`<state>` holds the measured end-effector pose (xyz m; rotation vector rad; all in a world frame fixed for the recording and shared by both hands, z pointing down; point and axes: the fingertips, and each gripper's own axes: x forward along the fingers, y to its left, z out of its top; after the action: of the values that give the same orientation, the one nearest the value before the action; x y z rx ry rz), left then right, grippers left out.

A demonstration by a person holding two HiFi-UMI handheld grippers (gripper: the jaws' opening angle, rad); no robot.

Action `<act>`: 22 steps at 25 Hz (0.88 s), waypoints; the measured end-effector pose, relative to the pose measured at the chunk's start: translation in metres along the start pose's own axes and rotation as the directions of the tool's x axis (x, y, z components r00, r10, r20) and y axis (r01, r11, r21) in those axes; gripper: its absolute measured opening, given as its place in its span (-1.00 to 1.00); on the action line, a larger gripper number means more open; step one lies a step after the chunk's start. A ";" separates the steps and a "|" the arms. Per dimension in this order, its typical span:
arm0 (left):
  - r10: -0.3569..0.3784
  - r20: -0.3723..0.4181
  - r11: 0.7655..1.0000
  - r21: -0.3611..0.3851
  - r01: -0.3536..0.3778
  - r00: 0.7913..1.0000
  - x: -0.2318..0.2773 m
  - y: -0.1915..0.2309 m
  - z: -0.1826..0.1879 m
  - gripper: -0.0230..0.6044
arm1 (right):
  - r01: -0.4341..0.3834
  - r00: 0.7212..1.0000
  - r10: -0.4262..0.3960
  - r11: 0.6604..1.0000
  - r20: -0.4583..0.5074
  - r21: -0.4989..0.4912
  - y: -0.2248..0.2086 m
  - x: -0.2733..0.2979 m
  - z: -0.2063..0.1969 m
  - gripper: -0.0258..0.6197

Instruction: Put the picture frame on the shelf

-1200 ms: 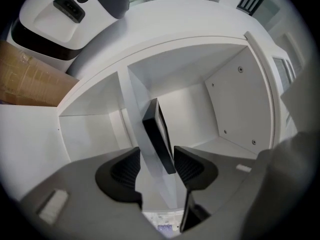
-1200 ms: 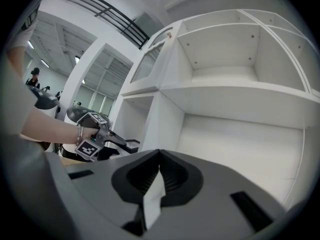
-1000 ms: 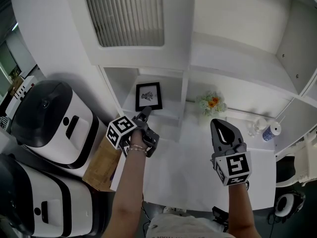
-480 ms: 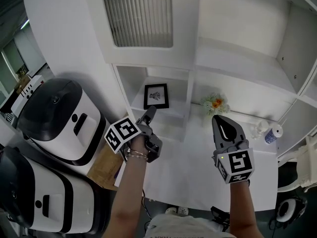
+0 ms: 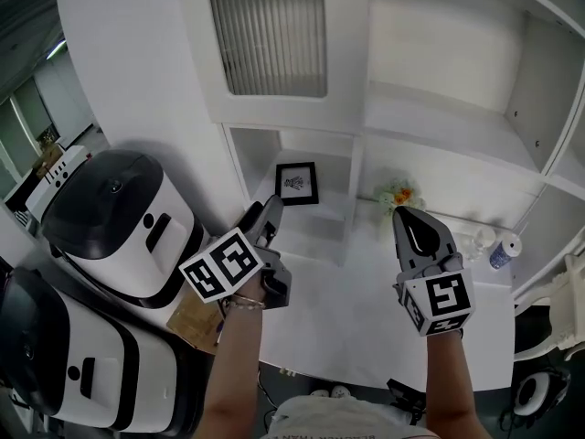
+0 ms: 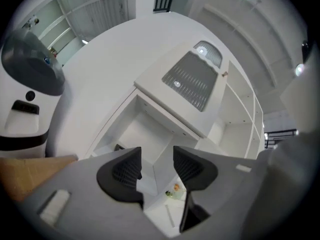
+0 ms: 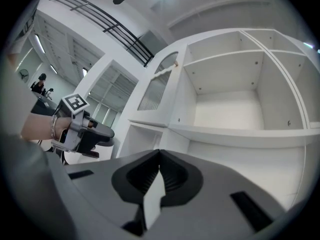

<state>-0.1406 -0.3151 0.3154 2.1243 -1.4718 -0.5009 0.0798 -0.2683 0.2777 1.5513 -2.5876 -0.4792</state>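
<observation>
The black rectangular picture frame [image 5: 297, 183] with a pale print in it sits inside the lower left compartment of the white shelf unit [image 5: 439, 117], set back toward the rear wall; I can't make out whether it leans or stands straight. Nothing is touching it.

Just in front of that compartment, the left gripper [image 5: 271, 210] hangs in the air with its tips aimed at the opening. Seen along its own jaws, the left gripper [image 6: 156, 165] has its two dark ribbed pads parted by a moderate gap, and only the shelf interior shows between them.

To the right, the right gripper [image 5: 413, 227] is held over the white tabletop [image 5: 356, 318], well apart from the frame. In its own view the right gripper [image 7: 159, 156] has its jaws pressed together at the tips, gripping nothing.

A small bunch of orange and white flowers [image 5: 395, 193] stands in the neighbouring compartment. Above the frame's compartment is a ribbed glass cabinet door [image 5: 270, 30]. Off to the left stands a rounded white machine with a black top [image 5: 110, 213], with a brown cardboard box [image 5: 194, 323] beside it.
</observation>
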 end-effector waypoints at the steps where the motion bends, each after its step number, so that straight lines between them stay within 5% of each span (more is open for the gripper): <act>1: 0.006 0.007 1.000 0.029 -0.006 1.000 -0.005 -0.002 0.003 -0.29 | 0.000 1.000 0.000 1.000 0.006 -0.003 0.001 -0.001 0.003 -0.90; 6: 0.051 0.058 0.985 0.161 -0.059 0.997 -0.027 -0.009 0.017 -0.51 | -0.011 0.999 0.012 1.000 0.030 -0.019 0.004 -0.003 0.017 -0.90; 10: 0.079 0.088 0.957 0.271 -0.101 0.993 -0.037 -0.012 0.022 -0.87 | -0.018 0.999 0.019 0.999 0.043 -0.029 0.005 -0.005 0.025 -0.90; 12: 0.072 0.112 0.937 0.333 -0.105 0.991 -0.042 -0.016 0.026 -0.89 | -0.018 0.998 0.020 0.999 0.054 -0.033 0.006 -0.006 0.028 -0.90; 17: 0.028 0.171 0.823 0.556 -0.120 0.985 -0.054 -0.039 0.031 -0.90 | -0.014 0.998 0.016 0.999 0.061 -0.033 0.003 -0.013 0.031 -0.90; 22: -0.017 0.199 0.730 0.672 -0.124 0.980 -0.066 -0.051 0.029 -0.90 | 0.014 0.997 -0.012 1.000 0.078 -0.017 -0.005 -0.019 0.036 -0.90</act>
<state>-0.1410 -0.2441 0.2629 2.6241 -2.0646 -0.1333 0.0846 -0.2458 0.2441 1.5756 -2.6242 -0.5737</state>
